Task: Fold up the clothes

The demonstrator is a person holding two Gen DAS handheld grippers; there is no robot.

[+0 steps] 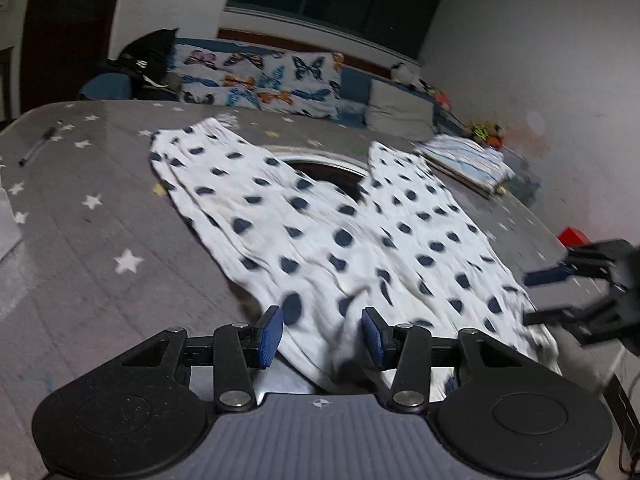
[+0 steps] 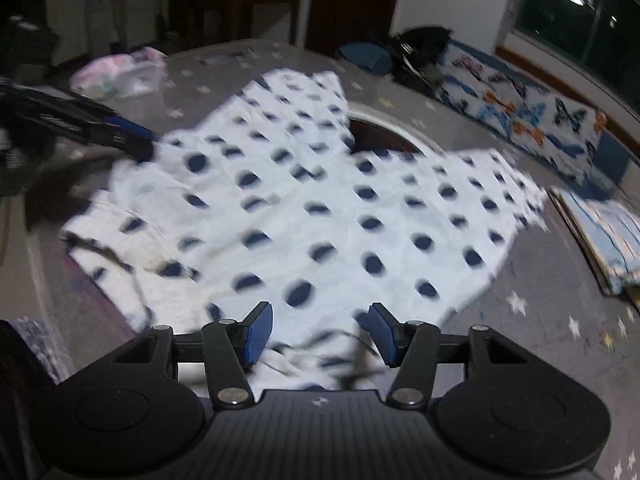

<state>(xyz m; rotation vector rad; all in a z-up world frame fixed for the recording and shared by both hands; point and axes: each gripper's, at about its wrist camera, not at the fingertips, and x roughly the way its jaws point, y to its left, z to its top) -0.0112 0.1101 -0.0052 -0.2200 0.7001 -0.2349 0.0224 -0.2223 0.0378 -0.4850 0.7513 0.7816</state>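
A pair of white trousers with dark blue polka dots [image 1: 320,232] lies spread flat on a grey, star-printed table cover [image 1: 100,240], its thin fabric creased and rumpled, the two legs running away from both tools and parting around a dark round opening with a pale rim [image 1: 328,168] in the tabletop. The waist end lies nearest the tools.

The left gripper [image 1: 322,336] points down at a slant over the waist edge, its ribbed blue pads [image 1: 270,336] standing apart with bunched cloth lying between them, the pads not pressing on it. The right gripper [image 2: 320,334] is angled down the same way at the other waist corner, jaws likewise spread over the hem and a loose drawstring [image 2: 352,360].

The left wrist view alone shows a pen [image 1: 38,146] far to the tool's left, a red block [image 1: 574,236] to its right, a flat stack of blue-printed sheets [image 1: 468,160] beyond the right leg, and the right tool entering at the right edge. The right wrist view alone shows a clear plastic bag [image 2: 124,74] beyond the cloth to the left, and the left tool, blurred, at the garment's left edge. Both show a butterfly-print cushion [image 1: 260,80] past the table's far edge.
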